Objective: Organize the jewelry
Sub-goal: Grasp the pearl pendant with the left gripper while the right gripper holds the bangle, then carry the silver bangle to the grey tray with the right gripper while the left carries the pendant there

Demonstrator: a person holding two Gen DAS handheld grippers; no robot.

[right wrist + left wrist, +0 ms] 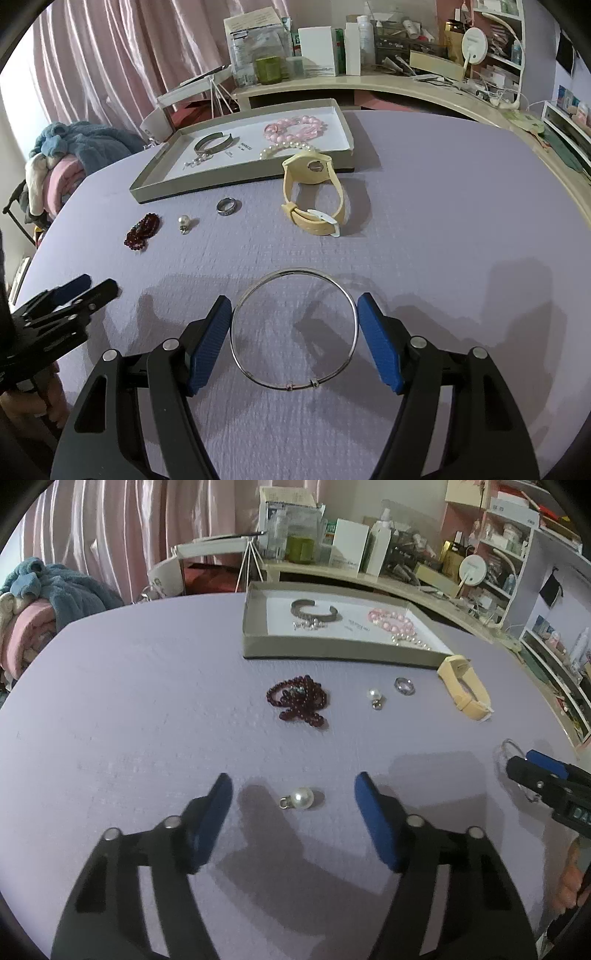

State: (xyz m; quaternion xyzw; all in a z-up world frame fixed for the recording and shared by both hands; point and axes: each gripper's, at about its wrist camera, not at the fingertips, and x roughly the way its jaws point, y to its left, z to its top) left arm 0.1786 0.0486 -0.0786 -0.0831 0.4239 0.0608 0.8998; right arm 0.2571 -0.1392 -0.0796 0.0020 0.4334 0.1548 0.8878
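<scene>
Left hand-held gripper [293, 805]: blue pads spread wide, a pearl earring [300, 797] lying loose on the tabletop [129, 701] between them, touching neither pad. Right hand-held gripper [294, 332]: jaws spread, a thin silver bangle [293, 330] lying flat between the pads, its rim at or just beside both.

Tabletop: lavender, faintly textured cloth. Farther out on it: dark red bead bracelet [298, 701], second pearl earring [375, 698], silver ring [404, 685], cream watch [314, 192] resting on its strap.

Tray [147, 184]: shallow, grey-walled, white-floored, at the far edge; holds a metal cuff [213, 143], pink bead bracelet [295, 129], pearl strand [284, 147], small silver pieces. Printing on its floor too small to read.

Room: pink curtains [110, 55], cluttered shelf of boxes and bottles behind; labels illegible.
</scene>
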